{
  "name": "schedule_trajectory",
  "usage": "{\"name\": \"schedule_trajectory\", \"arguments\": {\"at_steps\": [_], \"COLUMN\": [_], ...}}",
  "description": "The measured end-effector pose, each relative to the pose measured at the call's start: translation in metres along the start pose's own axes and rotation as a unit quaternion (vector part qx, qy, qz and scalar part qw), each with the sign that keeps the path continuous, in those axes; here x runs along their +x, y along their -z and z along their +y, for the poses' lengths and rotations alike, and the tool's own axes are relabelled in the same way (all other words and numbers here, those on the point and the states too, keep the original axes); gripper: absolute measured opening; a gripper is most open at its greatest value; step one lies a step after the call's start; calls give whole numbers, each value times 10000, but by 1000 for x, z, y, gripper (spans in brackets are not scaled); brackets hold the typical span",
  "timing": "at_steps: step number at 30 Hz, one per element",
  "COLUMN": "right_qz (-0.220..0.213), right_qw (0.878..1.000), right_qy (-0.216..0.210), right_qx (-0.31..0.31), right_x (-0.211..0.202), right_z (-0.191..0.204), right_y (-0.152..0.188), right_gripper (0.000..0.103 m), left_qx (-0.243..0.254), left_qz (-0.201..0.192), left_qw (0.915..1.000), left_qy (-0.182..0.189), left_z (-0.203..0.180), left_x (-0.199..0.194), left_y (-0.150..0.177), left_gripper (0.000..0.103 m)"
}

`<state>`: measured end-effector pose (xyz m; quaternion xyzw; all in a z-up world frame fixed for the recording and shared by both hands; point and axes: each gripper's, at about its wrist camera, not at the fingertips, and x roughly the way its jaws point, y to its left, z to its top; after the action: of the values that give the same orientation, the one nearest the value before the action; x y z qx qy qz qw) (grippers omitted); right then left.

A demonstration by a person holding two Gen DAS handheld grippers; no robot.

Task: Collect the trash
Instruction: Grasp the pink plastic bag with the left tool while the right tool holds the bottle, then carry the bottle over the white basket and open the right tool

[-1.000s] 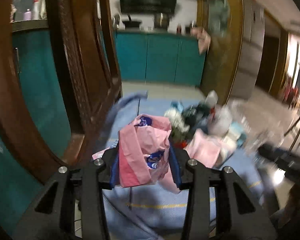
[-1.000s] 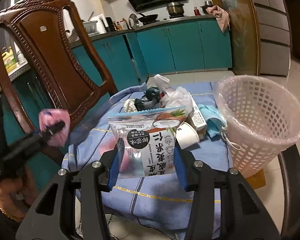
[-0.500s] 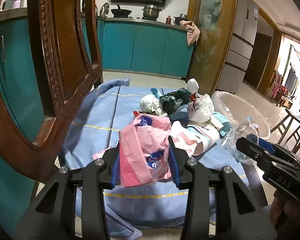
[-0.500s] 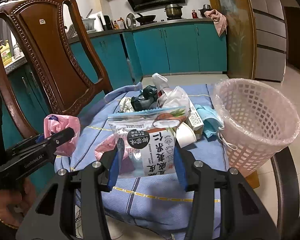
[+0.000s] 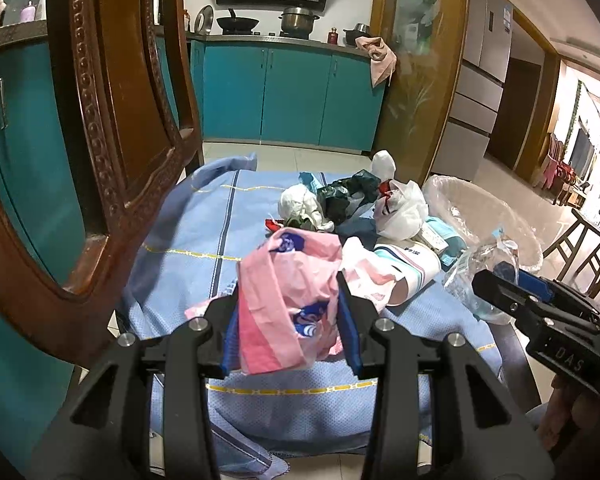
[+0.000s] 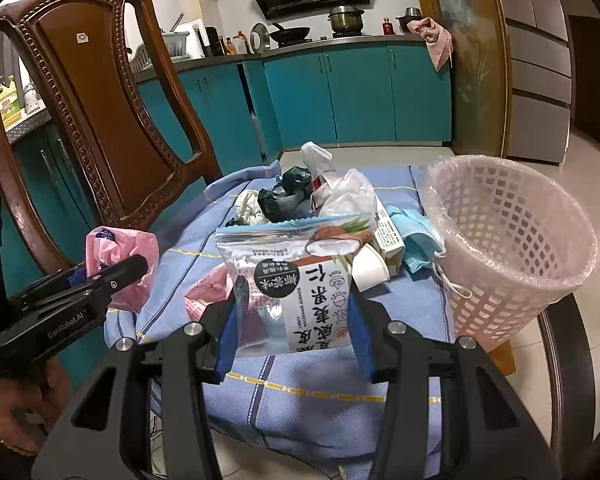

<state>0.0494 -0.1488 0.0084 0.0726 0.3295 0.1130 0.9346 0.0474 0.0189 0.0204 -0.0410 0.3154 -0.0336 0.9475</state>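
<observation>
L gripper: pads pinch a crumpled pink plastic bag, held above blue cloth. R gripper: clamps a coconut snack pouch (print upside down). Remaining trash pile mid-cloth, beside lined pink basket.

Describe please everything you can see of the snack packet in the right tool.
The snack packet is a crinkly plastic pouch, white on the front with a coconut picture, a black round label and large printed characters, and clear at its left side. It looks flat and empty. It stands upright, lifted above the blue cloth, with the right tool clamped on its lower part, one pad on each side edge.
</observation>
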Motion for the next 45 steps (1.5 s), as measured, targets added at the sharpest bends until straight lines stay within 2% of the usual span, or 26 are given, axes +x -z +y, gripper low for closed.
{"name": "schedule_trajectory", "arguments": {"at_steps": [22,25,29,32,35,40,43,45], "right_qz": [11,-126,-663,-987,-978,-626,-373,-445], "right_qw": [10000,9998,9945,9833,9730,9684,9697,9673], "right_qy": [13,125,760,1427,1914,2173,2192,2287], "right_qx": [-23,45,294,548,843,1054,1014,1006], "right_x": [0,-4,-16,-18,-4,23,33,28], "right_z": [2,-9,-53,-98,-147,-195,-207,-208], "right_y": [0,-5,-38,-63,-78,-76,-73,-72], "right_gripper": [47,47,47,47,47,47,58,72], "left_qx": [77,77,65,63,65,16,21,43], "left_qz": [5,12,6,8,7,24,52,63], "left_qw": [10000,10000,10000,10000,10000,10000,10000,10000], "left_qy": [0,5,8,13,6,-8,-13,-20], "left_z": [-3,-3,-3,-3,-3,0,1,-1], "left_x": [4,4,4,4,4,6,7,8], "left_y": [3,2,2,2,2,2,2,2], "left_gripper": [42,42,42,42,42,42,42,42]}}
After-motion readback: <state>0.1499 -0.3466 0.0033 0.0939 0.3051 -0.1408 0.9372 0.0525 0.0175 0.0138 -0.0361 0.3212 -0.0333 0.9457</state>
